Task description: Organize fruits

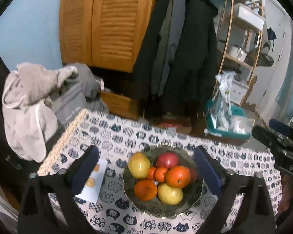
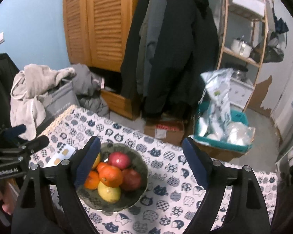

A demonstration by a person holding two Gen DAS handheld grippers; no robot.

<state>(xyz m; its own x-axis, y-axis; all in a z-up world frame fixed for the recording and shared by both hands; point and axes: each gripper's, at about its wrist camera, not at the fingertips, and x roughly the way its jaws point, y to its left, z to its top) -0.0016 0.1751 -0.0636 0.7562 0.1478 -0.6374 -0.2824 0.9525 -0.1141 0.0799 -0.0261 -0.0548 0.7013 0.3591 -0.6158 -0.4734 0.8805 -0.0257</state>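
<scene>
A dark glass bowl (image 1: 146, 208) (image 2: 115, 206) stands on the cat-print tablecloth (image 1: 115, 134). It holds several fruits: a red apple (image 1: 167, 159) (image 2: 119, 159), oranges (image 1: 178, 176) (image 2: 111, 176), small tangerines (image 1: 160, 174) and yellow fruits (image 1: 139, 164) (image 2: 109, 192). My left gripper (image 1: 146, 150) hangs open above the bowl, nothing between its blue pads. My right gripper (image 2: 141, 140) is open too, with the bowl low under its left finger. Each gripper shows at the edge of the other's view, the right (image 1: 265, 126) and the left (image 2: 32, 134).
A white card (image 1: 95, 179) (image 2: 62, 155) lies left of the bowl. A woven mat (image 1: 64, 142) runs along the table's left edge. Beyond the table are a grey bin draped with clothes (image 1: 29, 101), hanging coats (image 1: 175, 58), a cardboard box (image 2: 166, 130) and a teal basket (image 2: 220, 142).
</scene>
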